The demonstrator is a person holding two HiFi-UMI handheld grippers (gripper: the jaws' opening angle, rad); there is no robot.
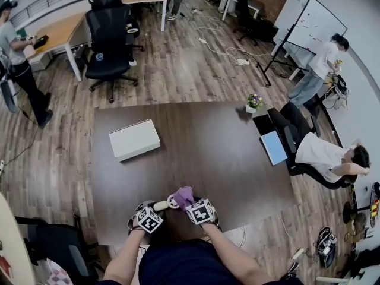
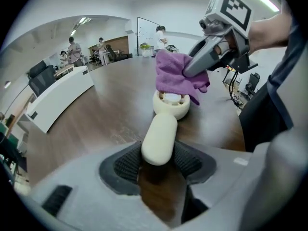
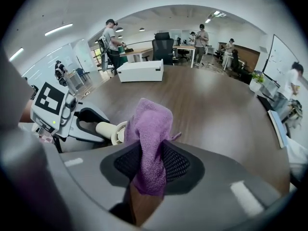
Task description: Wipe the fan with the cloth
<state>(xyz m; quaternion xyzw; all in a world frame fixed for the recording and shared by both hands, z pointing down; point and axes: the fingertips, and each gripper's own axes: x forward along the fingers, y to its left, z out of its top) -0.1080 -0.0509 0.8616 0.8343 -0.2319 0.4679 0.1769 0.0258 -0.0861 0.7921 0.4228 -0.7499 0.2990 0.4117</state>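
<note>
A small cream hand fan (image 2: 163, 124) lies along the brown table (image 1: 208, 153) near its front edge; its handle sits between the pads of my left gripper (image 2: 157, 161), which is shut on it. Its round head (image 2: 171, 103) points away from that gripper. My right gripper (image 3: 151, 165) is shut on a purple cloth (image 3: 150, 134), and the cloth (image 2: 178, 73) hangs down onto the fan head. In the head view the fan (image 1: 166, 204) and the cloth (image 1: 183, 195) lie between my left gripper (image 1: 155, 209) and my right gripper (image 1: 191, 203).
A white box (image 1: 134, 139) lies on the table at the far left. A small flower pot (image 1: 253, 103) stands at the far right corner. A seated person (image 1: 329, 159) and a laptop (image 1: 274, 147) are beside the table's right edge. Office chairs (image 1: 110, 40) stand beyond.
</note>
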